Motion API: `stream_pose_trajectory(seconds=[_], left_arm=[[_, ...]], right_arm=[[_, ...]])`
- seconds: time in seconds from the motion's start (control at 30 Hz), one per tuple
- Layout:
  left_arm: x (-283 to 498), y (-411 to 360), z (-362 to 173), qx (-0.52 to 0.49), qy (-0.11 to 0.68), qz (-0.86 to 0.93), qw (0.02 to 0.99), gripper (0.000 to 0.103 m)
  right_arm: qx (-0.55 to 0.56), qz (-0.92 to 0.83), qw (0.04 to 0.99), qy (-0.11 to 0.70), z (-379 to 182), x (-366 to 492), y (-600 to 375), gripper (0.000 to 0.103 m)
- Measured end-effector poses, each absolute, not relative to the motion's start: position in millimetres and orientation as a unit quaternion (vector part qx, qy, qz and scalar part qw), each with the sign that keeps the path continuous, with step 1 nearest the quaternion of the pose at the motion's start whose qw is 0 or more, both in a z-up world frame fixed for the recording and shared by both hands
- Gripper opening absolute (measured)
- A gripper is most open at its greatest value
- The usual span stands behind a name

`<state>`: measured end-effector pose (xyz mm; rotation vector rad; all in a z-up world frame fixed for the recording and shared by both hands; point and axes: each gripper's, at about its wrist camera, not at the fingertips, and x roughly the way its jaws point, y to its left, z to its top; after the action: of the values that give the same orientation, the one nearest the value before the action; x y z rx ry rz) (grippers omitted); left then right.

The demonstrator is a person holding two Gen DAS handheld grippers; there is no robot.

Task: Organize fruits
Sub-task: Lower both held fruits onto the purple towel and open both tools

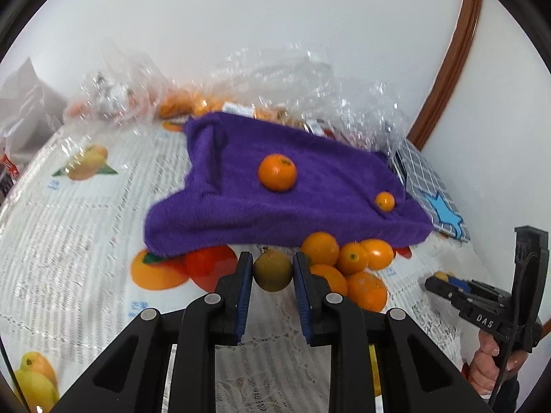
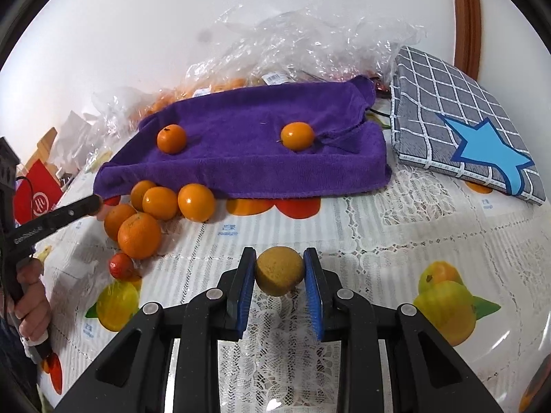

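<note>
Pinching one yellowish fruit (image 1: 272,272) (image 2: 279,270) each, both hand-held grippers (image 1: 272,268) (image 2: 279,270) sit clamped.

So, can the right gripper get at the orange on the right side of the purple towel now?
Probably not yet: the right gripper is shut on a yellow-brown fruit, though nothing blocks the way to the orange.
</note>
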<state>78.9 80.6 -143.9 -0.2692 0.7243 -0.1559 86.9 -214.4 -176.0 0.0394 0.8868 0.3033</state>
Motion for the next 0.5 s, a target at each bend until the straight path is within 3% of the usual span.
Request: stream_pose_trajectory(seconds=[0.5], left_arm=[[130,81,-86,-0.135,0.298,-0.020,0.945,0.023]], right_arm=[[0.006,0.133,0.922,0.364,-100,139,-223,0.028]])
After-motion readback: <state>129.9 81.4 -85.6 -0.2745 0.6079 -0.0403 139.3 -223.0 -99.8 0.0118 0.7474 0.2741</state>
